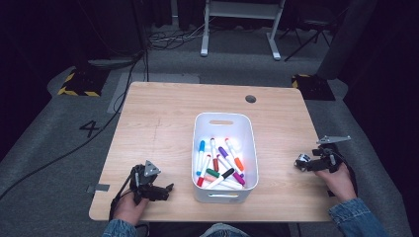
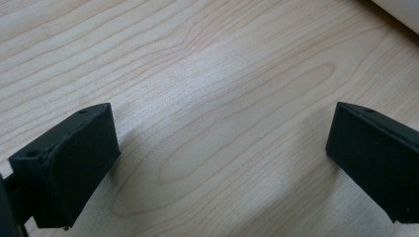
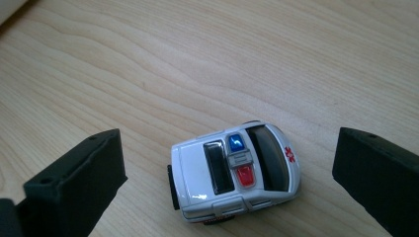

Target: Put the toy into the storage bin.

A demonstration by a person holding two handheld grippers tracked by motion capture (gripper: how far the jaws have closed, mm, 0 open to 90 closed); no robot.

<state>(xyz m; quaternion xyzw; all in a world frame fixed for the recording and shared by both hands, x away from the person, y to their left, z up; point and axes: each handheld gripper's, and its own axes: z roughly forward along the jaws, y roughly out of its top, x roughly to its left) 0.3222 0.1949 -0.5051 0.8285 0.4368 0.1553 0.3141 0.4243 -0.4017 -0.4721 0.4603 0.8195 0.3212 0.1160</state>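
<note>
Pale wood-grain table (image 1: 163, 123) carried everything, with a white plastic bin (image 1: 202, 148) of capped markers (image 1: 220, 165) standing at its middle. The left gripper (image 1: 165, 190) rested low beside the bin, jaws spread over bare wood, apparently idle. Near the right edge the right gripper (image 1: 299, 163) sat with jaws spread wide either side of a small white toy ambulance (image 3: 236, 173), untouched on its wheels between them, seemingly lined up for a pinch.

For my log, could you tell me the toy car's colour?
White toy car, with blue and red roof lights; right gripper view.
</note>
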